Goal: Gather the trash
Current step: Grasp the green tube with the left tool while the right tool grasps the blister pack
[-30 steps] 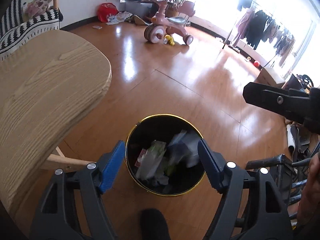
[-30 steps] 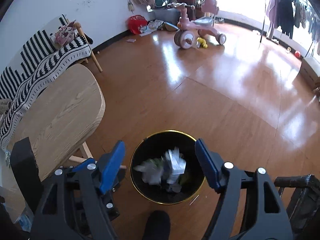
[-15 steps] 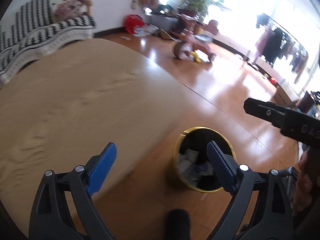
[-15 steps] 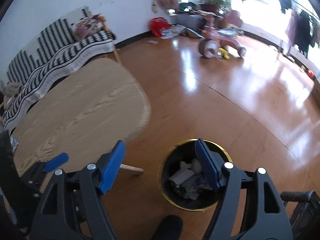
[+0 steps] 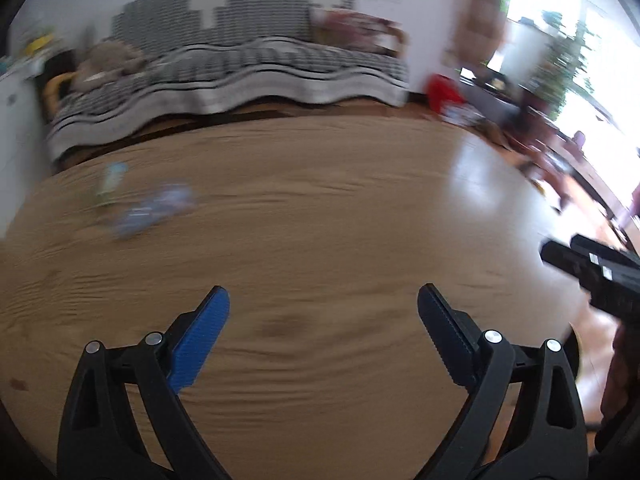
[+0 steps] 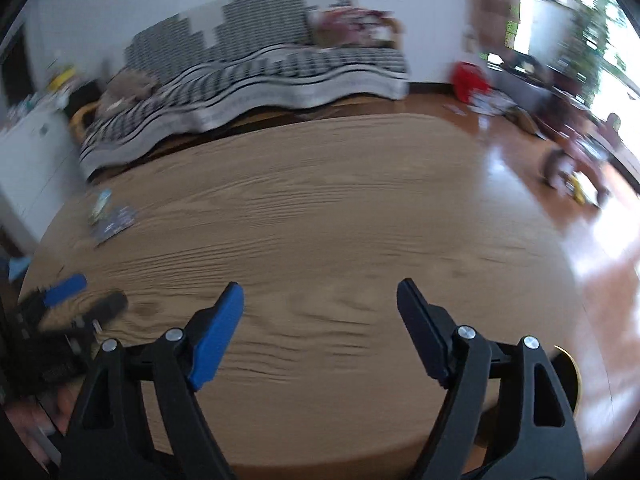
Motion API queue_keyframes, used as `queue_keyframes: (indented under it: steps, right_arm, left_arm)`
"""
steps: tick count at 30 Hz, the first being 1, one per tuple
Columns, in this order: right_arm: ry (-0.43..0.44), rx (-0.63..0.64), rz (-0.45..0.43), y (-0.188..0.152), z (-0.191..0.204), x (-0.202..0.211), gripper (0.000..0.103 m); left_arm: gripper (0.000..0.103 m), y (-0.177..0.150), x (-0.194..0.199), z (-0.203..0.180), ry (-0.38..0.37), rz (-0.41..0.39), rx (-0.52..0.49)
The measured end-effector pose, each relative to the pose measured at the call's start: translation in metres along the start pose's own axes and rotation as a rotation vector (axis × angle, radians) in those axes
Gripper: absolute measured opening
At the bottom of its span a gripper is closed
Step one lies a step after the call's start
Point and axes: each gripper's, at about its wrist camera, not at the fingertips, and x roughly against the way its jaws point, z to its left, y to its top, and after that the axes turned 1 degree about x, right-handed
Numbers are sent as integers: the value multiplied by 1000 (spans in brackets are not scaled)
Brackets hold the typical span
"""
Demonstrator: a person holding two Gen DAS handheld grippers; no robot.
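Both views look across a round wooden table (image 5: 320, 220) (image 6: 320, 220). Two pieces of trash lie at its far left: a bluish wrapper (image 5: 154, 210) (image 6: 114, 222) and a small greenish packet (image 5: 110, 180) (image 6: 100, 202) just behind it. My left gripper (image 5: 322, 306) hangs open above the near table top, with nothing between its fingers. My right gripper (image 6: 320, 300) is open too, its jaws still opening and empty. A sliver of the black bin's gold rim (image 6: 570, 364) shows past the table's right edge.
A sofa under a black-and-white striped cover (image 5: 240, 68) (image 6: 248, 72) stands behind the table. A red bag (image 6: 468, 80), a pink tricycle (image 6: 576, 160) and clutter sit on the glossy wood floor at the right. White furniture (image 6: 28, 160) stands at the left.
Both grippers have swung left from above the black bin to over the table. The bin has slid out of the left view. The left jaws have widened.
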Motion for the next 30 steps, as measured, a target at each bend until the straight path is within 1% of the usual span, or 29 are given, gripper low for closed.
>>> queue_keyframes:
  steps: [3,4,5,7,11,14,17,18,20,22,23,25,26,27,28,29,30]
  right_arm:
    - [61,57,31,6,62,-27,77]
    - [76,73,41,7,78,-36,77]
    - [89,89,48,8,92,-42,77]
    - [115,123,63,6,121,-56,77]
    - [162,181,92,6,173,-86,77]
    - [191,205,122,8,200,-110,77]
    - [217,206,147,10,221,-127,77]
    - [223,208,153,10,227,-132,77]
    - [229,216,165,9,239,-142,77]
    - [226,218,177,8,241,-151,77]
    - [218,222,167,9,245,-154,80]
    - [209,227,148,10,253,-159,82]
    - [210,227,138,12,257,-162,84]
    - [211,227,134,12,260,-164,85]
    - [217,220,129,15,263,-168,88]
    - [225,215,127,17,267,-170,91]
    - [230,210,125,19,270,-173,92]
  left_arm:
    - [92,11,0,68,126,-32,51]
    - [92,13,0,82,146,-36,62]
    - [92,16,-1,106,175,-44,84]
    - [92,20,-5,142,208,-48,127]
    - [92,32,-25,186,237,-38,174]
    - [92,43,-48,207,246,-28,177]
    - [92,55,-74,222,236,-8,168]
    - [92,62,-85,225,233,1,152]
    - [92,73,-103,228,252,4,111]
    - [92,85,-121,234,257,7,92]
    - [92,91,-130,237,261,20,89]
    - [89,97,-146,243,256,54,99]
    - [81,97,-157,247,238,98,104]
    - [75,97,-164,248,226,122,96]
    - [69,97,-165,250,224,93,92]
    - [55,99,-166,251,214,85,88]
    - [24,100,-166,252,222,78,80]
